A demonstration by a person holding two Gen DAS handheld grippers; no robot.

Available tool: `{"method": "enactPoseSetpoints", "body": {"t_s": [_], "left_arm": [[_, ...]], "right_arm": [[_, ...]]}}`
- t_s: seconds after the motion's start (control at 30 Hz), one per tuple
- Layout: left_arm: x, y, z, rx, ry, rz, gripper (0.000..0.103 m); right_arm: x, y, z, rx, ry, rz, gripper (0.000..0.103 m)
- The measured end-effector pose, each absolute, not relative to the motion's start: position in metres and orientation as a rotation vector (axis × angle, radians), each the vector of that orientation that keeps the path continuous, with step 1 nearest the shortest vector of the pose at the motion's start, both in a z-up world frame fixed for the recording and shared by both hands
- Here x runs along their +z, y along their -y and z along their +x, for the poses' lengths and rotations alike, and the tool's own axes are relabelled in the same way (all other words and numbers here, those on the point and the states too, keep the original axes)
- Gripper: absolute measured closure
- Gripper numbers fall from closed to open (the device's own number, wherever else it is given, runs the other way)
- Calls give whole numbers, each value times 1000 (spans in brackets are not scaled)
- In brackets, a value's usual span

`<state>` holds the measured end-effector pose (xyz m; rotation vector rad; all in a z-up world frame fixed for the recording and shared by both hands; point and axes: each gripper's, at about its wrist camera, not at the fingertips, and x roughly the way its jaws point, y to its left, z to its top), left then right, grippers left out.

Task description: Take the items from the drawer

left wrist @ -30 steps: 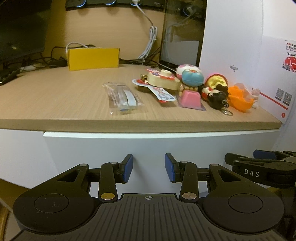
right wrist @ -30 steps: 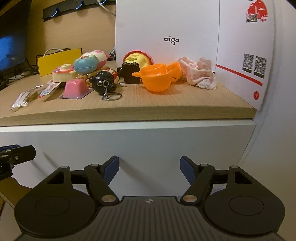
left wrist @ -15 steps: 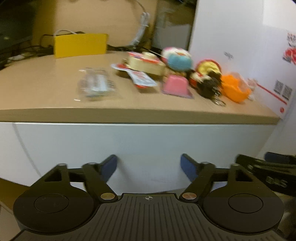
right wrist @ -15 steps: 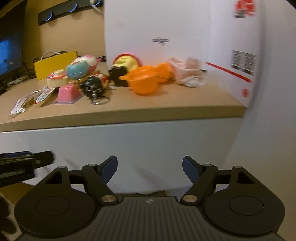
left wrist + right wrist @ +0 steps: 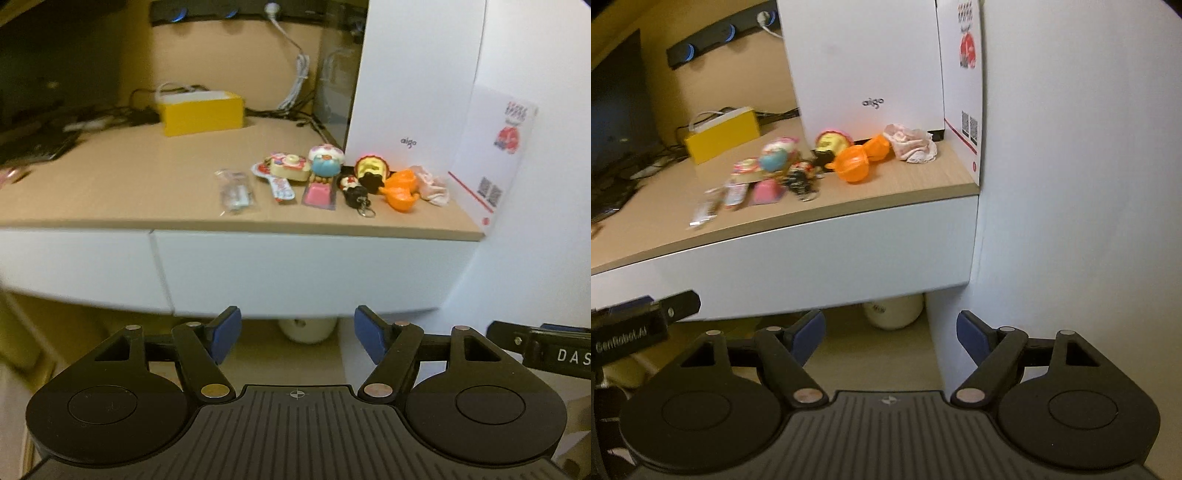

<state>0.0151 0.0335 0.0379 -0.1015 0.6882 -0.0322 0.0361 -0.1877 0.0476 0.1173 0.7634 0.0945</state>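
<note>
Wooden desktop (image 5: 110,184) bears one yellow box (image 5: 202,112); two closed drawers (image 5: 303,273), both claws (image 5: 297,336) (image 5: 890,338) wide, empty

Wooden desk top (image 5: 110,192) meets white wall (image 5: 1071,184), beige floor (image 5: 849,362) below.

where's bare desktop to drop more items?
Free: the broad patch of desk left of the clear packet, running back to the yellow box. Also a thin front-edge strip. Crowded: packet through orange toy and pink cloth, up against the white box.
</note>
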Motion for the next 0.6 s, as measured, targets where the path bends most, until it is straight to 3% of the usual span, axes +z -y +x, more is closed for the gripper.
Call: {"method": "enactPoseSetpoints", "body": {"t_s": [0.13, 0.33, 0.6], "left_arm": [[56, -28, -15, 16, -692, -99, 29], [70, -19, -14, 26, -624, -119, 30], [61, -9, -6, -27, -683, -96, 31]], "right_arm": [[68, 192, 5, 134, -712, 130, 16], [83, 183, 20, 177, -670, 48, 16], [81, 173, 20, 159, -719, 5, 16]]}}
